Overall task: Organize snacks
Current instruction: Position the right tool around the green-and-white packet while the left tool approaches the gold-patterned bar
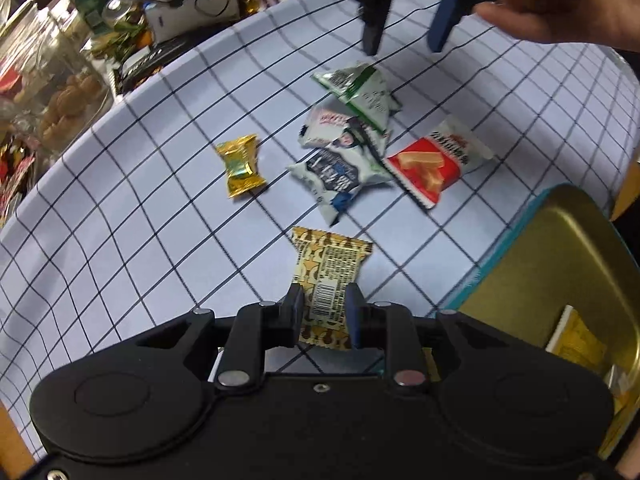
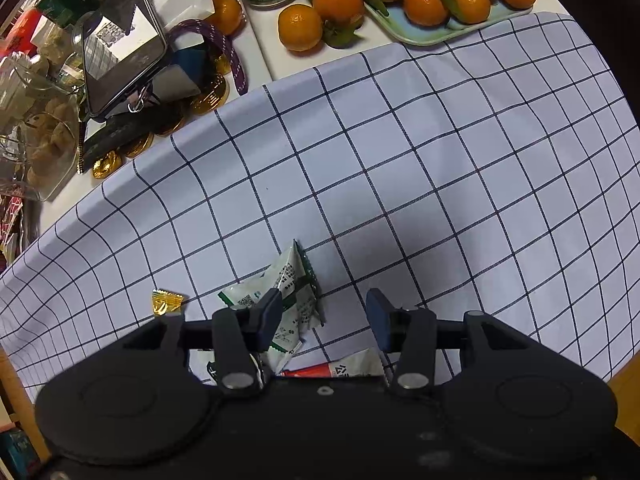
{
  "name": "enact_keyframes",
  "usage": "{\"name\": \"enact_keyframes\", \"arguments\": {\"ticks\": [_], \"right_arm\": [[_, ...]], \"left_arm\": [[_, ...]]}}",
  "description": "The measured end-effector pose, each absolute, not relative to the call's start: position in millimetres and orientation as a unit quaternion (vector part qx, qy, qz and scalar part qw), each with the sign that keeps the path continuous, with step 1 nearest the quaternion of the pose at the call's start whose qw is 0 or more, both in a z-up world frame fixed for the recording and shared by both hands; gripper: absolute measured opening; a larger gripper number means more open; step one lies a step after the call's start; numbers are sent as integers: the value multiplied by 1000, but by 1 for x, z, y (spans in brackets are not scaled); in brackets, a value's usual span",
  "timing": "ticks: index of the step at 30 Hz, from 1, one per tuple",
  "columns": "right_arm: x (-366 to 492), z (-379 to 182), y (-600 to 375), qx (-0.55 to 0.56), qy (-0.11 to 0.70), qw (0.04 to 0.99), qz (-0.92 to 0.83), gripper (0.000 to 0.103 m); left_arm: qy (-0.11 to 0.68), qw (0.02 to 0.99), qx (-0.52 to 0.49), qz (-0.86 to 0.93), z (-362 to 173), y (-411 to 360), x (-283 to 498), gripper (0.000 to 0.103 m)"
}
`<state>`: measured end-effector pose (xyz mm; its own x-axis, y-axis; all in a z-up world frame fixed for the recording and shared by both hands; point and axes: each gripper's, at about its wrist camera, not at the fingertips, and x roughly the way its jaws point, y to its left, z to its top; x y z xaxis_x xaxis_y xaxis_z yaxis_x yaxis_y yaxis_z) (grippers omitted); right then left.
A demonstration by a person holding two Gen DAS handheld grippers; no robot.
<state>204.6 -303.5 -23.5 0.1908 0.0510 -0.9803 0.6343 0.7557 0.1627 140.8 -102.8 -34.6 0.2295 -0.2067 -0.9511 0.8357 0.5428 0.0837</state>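
Note:
My left gripper (image 1: 322, 310) is shut on a yellow patterned snack packet (image 1: 326, 280), held above the checked tablecloth (image 1: 140, 220). Loose snacks lie ahead: a gold candy (image 1: 240, 166), a green-white packet (image 1: 362, 92), two white packets (image 1: 340, 160) and a red-white wafer packet (image 1: 436, 164). A gold tin (image 1: 560, 280) with a teal rim stands at the right and holds a yellow packet (image 1: 576, 340). My right gripper (image 2: 326, 312) is open above the green-white packet (image 2: 288, 292); it also shows in the left wrist view (image 1: 404, 40).
Tangerines (image 2: 336, 0) and a tray of them (image 2: 420, 28) sit at the table's far edge. A phone (image 2: 120, 44), gold coins (image 2: 208, 96), a purple strap (image 2: 228, 52) and a glass jar of biscuits (image 2: 44, 140) crowd the far left.

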Motion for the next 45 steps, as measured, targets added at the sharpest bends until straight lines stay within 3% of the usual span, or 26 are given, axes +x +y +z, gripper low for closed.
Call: {"name": "enact_keyframes", "arguments": {"ticks": [11, 17, 26, 29, 31, 33, 45], "right_arm": [[202, -20, -305, 291, 602, 717, -196, 48], [198, -18, -311, 305, 600, 713, -199, 48], [197, -16, -310, 308, 600, 713, -192, 48], [197, -17, -310, 313, 602, 710, -189, 48], [197, -17, -311, 313, 602, 710, -191, 48], [197, -17, -311, 313, 602, 709, -191, 48], [199, -18, -308, 317, 600, 711, -185, 48]], "left_arm": [[516, 752, 257, -320, -26, -94, 169, 42], [451, 743, 341, -358, -24, -104, 133, 42], [430, 721, 397, -372, -35, -111, 119, 43], [424, 721, 406, -368, -37, -110, 117, 48], [429, 729, 398, -356, -37, -110, 123, 59], [447, 736, 374, -343, -37, -110, 133, 63], [524, 782, 251, -226, -37, -96, 187, 63]]}}
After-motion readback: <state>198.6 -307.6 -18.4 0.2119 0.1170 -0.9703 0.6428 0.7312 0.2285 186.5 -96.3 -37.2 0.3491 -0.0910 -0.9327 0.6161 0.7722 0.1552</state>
